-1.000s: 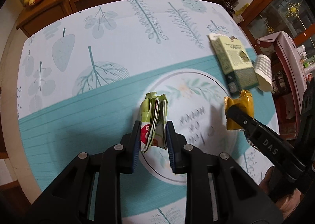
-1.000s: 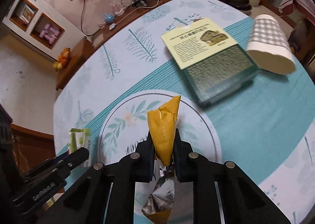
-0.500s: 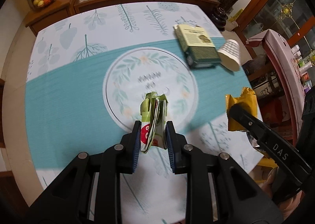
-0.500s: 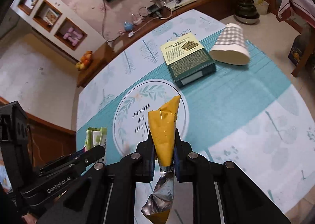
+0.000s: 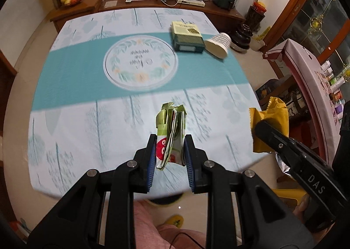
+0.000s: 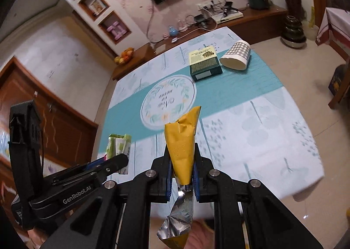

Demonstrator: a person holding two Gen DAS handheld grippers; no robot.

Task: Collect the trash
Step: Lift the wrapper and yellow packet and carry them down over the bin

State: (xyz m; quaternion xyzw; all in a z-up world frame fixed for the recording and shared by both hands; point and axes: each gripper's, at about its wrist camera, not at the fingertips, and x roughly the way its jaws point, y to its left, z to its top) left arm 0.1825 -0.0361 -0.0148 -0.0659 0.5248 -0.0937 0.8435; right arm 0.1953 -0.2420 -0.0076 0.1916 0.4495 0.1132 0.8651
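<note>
a folded green wrapper (image 5: 171, 134) with a red and white print is pinched between the blue pads of the left gripper (image 5: 170, 146), whose jaws are closed narrowly on its lower half; the crumpled top sticks up above the fingertips. it is held in the air above the near edge of the table (image 5: 72, 130), which is covered with a pale and teal leaf-patterned cloth. a yellow wrapper (image 6: 182, 146) is clamped by the right gripper (image 6: 182, 162), its jaws drawn almost together on it; the pointed yellow end stands up past the fingertips and the silver inner foil hangs down behind them. in the left wrist view this yellow wrapper (image 5: 270, 126) is seen to the right of the green one, over the table's near right corner. far on the right of the table a green box (image 5: 186, 36) lies flat, and a checked paper cup (image 5: 218, 44) lies on its side just beside it, to the right. a pink-clad leg (image 5: 145, 225) is seen below the table edge.
</note>
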